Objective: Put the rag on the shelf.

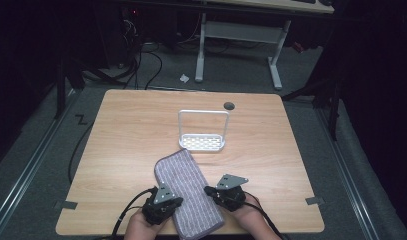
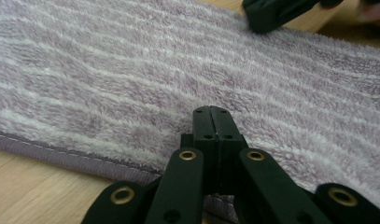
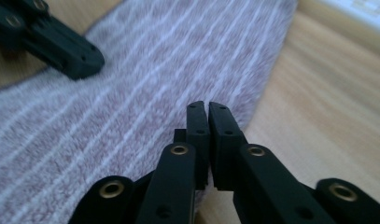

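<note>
Both tongs, left (image 1: 164, 203) and right (image 1: 226, 192), are pressed together, flanking the near end of the striped purple towel (image 1: 187, 191) lying short of the white rack (image 1: 203, 131); gripping its edges for a fold seems next.

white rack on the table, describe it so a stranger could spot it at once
Start at the light wooden table. Just beyond its middle, past the far end of the striped lilac towel, stands the small white rack. Its perforated base and tall, upright wire hoop mark it out.
</note>
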